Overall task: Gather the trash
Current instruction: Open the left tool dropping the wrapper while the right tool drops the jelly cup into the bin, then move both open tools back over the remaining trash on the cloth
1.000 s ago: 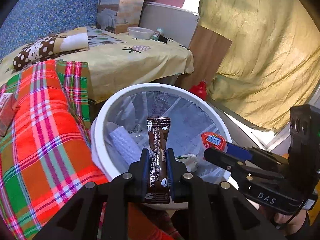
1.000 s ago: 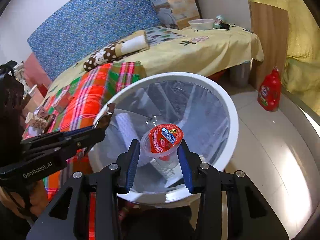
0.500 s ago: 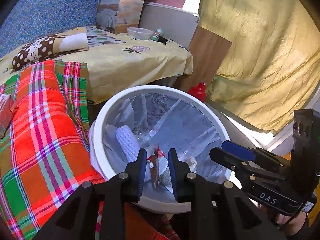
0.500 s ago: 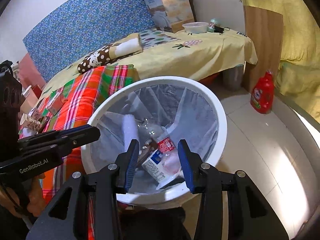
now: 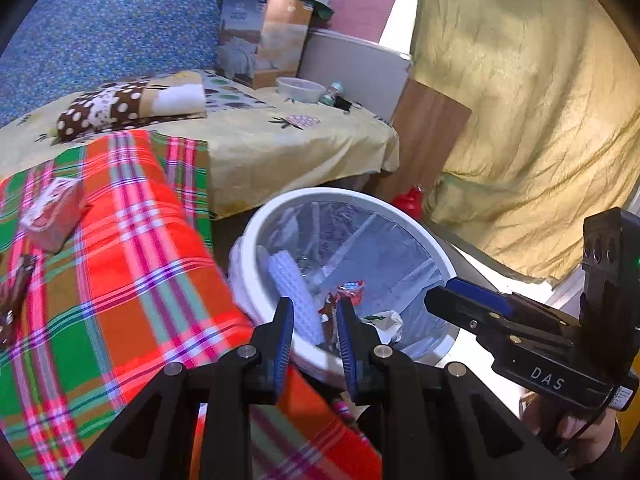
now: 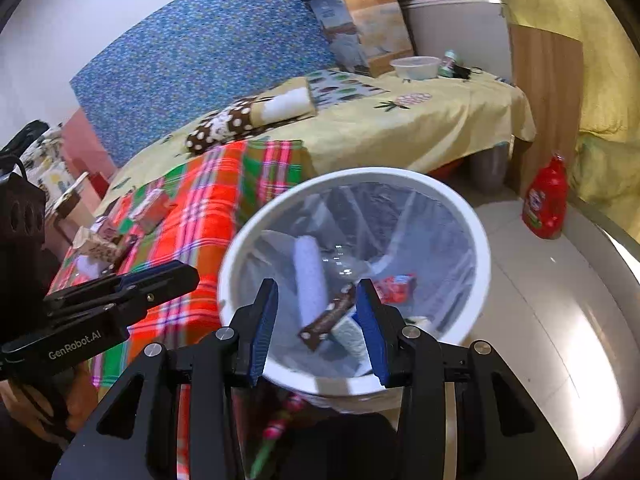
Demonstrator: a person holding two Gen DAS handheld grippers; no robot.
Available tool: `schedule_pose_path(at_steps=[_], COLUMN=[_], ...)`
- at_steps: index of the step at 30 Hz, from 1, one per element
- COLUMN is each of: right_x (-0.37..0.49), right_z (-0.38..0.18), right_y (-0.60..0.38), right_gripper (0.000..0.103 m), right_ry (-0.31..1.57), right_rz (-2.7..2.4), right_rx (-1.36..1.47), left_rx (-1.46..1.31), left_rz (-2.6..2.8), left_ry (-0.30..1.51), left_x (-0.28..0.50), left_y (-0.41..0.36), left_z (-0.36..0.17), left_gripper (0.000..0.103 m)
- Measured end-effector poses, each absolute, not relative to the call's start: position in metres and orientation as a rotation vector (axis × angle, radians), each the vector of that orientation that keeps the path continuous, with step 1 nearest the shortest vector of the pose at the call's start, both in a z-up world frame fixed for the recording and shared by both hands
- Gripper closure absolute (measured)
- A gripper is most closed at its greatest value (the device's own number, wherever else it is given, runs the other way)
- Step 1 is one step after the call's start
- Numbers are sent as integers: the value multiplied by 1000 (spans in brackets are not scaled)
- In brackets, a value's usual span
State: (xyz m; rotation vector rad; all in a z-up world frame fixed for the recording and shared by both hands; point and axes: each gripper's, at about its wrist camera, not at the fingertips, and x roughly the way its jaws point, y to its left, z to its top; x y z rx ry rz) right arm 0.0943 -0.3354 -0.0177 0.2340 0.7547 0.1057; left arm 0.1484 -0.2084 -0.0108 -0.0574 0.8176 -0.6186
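Note:
A white round trash bin point(image 5: 420, 224) point(image 6: 482, 248) with a clear liner stands on the floor beside the bed. Inside lie a brown coffee sachet point(image 6: 330, 316), a red-lidded jelly cup point(image 6: 396, 284) point(image 5: 350, 288), a white foam roll point(image 6: 310, 276) point(image 5: 294, 296) and crumpled wrappers. My left gripper point(image 5: 314, 320) is open and empty over the bin's near rim. My right gripper point(image 6: 316, 300) is open and empty above the bin. More trash lies on the plaid blanket: a pink carton point(image 5: 52, 214) and a brown wrapper point(image 5: 14, 300).
A red plaid blanket point(image 5: 120, 264) covers the bed to the left. A yellow sheet point(image 5: 280, 140) carries a polka-dot pillow, a box and a bowl. A red bottle point(image 6: 546, 204) stands on the tiled floor by a wooden panel. A yellow curtain point(image 5: 520, 120) hangs right.
Both grippers opened. The coffee sachet dropped from the left gripper and the jelly cup from the right into the bin. Both grippers then drew back slightly.

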Motion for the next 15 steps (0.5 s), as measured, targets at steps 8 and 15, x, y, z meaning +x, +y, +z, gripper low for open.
schedule_pose_path(at_steps=[8, 15], right_x=[95, 97], right_z=[-10, -6], right_y=[-298, -266], right_gripper=[60, 60], right_ry=[736, 729], right_rz=[217, 307], right_rx=[213, 187], left_rx=[-97, -125], left_rz=[-533, -439], left_ry=[786, 759], left_x=[134, 120], left_y=[-165, -118], left_z=[-3, 1], left_gripper=[81, 81])
